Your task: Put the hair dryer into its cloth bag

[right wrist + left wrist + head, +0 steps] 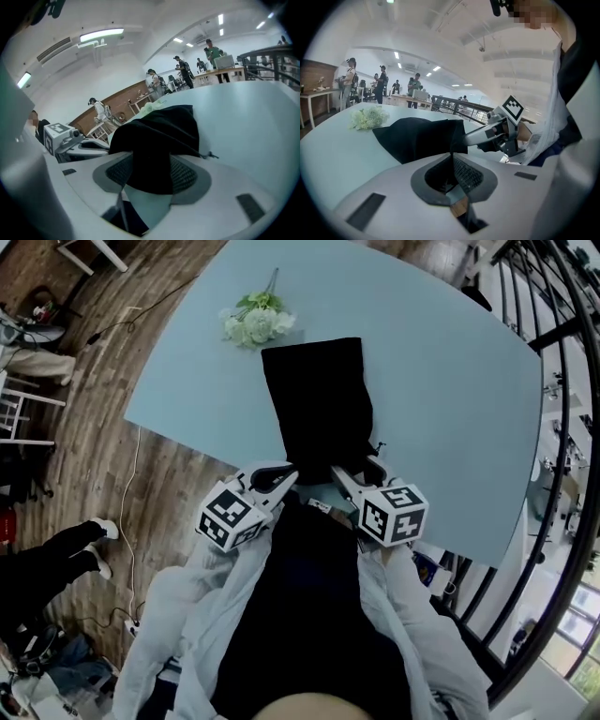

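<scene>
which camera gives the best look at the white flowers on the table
The head view: the flower bunch lies whole and unblocked beyond the cloth bag. The left gripper view shows it side-on, left of the bag. In the right gripper view only a sliver peeks over the bag.

Pale sleeves, black front, two white-grey claws

The person wears a black top [309,615] under an open pale grey jacket, its long sleeves [173,615] running up behind each claw. The left gripper [284,476] and right gripper [354,474] are white-grey shells — each with a cube [230,514] of black-and-white square markers just behind the claw. Inside the claw sit dark ribbed pads [468,174] in a dark grey surround; flat dark rectangular patches [365,211] mark the shell to either side.
</scene>
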`<state>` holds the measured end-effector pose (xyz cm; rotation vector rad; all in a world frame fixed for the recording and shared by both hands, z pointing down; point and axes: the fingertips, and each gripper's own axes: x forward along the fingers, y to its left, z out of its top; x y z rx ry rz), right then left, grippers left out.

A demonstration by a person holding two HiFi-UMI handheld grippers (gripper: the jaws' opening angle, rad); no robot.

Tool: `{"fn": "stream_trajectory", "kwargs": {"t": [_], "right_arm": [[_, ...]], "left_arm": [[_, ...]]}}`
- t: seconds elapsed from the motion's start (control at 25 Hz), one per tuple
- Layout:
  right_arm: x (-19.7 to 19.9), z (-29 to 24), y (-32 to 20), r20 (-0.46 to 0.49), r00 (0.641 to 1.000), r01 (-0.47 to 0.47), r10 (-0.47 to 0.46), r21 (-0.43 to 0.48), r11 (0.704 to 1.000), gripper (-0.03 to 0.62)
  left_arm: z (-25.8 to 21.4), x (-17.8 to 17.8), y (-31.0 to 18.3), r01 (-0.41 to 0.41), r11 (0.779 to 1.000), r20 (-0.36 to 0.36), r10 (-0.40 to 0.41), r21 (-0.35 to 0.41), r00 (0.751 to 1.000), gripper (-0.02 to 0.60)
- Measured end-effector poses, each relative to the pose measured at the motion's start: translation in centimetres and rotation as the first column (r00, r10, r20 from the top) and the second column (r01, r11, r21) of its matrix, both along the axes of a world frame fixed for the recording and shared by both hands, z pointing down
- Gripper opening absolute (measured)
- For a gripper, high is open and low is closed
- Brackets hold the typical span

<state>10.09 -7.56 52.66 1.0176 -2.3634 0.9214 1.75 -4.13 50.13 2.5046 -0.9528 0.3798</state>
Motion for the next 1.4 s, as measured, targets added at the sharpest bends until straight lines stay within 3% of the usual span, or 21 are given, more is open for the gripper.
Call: {"fn": "stream_trajectory", "kwargs": {"t": [0.12, 0.32, 0.44, 0.56, 0.64, 0.72, 0.92, 1.0, 1.12, 1.32, 1.4], "right_arm": [[2.6, 0.0, 1.0, -0.088, 0.996, -0.025, 0.028, 0.038, 0.999, 0.232], [7.1, -0.3, -0.8, -0.272, 0.958, -0.033, 0.091, 0.209, 0.977, 0.216], [7.2, 1.1, -2.1, -0.366, 0.929, 0.123, -0.048, 0.184, 0.975, 0.216], [6.5, 1.9, -2.7, -0.499, 0.852, 0.274, -0.157, 0.171, 0.946, 0.176], [6.4, 1.9, -3.1, -0.553, 0.819, 0.296, -0.155, 0.174, 0.939, 0.095], [6.7, 2.6, -2.9, -0.564, 0.81, 0.288, -0.162, 0.141, 0.947, 0.046], [7.4, 2.0, -3.0, -0.608, 0.786, 0.255, -0.109, 0.158, 0.954, 0.021], [7.5, 0.4, -2.8, -0.606, 0.791, 0.229, -0.077, 0.177, 0.957, 0.021], [8.0, -1.8, -1.5, -0.636, 0.769, 0.226, -0.062, 0.181, 0.957, 0.021], [8.3, -1.7, 1.3, -0.754, 0.646, 0.348, -0.12, 0.151, 0.925, 0.021], [8.5, 0.0, 2.1, -0.756, 0.636, 0.365, -0.154, 0.119, 0.923, 0.02]], "left_arm": [[-0.1, -0.1, -0.1, 0.028, 1.0, -0.009, -0.028, 0.004, 1.0, 0.029], [0.1, 0.0, -0.1, 0.024, 1.0, -0.011, -0.024, 0.003, 1.0, 0.029], [0.1, 0.2, 0.0, -0.009, 1.0, -0.007, 0.009, 0.003, 1.0, 0.029], [0.1, 0.2, 0.0, -0.049, 0.999, 0.001, 0.049, 0.006, 0.999, 0.029], [0.2, 0.2, -0.2, -0.073, 0.997, 0.01, 0.073, 0.012, 0.997, 0.029], [0.4, 0.3, 0.0, -0.098, 0.995, 0.012, 0.098, 0.006, 0.995, 0.029], [0.7, -0.2, 0.2, -0.126, 0.992, 0.024, 0.126, -0.006, 0.992, 0.029], [0.2, -0.7, 0.3, -0.137, 0.991, 0.053, 0.137, 0.006, 0.989, 0.029], [-0.7, -0.9, 1.0, -0.174, 0.984, 0.131, 0.169, 0.031, 0.977, 0.028], [0.9, -0.8, 3.1, -0.187, 0.982, 0.267, 0.184, -0.016, 0.946, 0.028], [2.8, -0.6, 3.9, -0.19, 0.981, 0.311, 0.193, -0.037, 0.931, 0.028]]}}
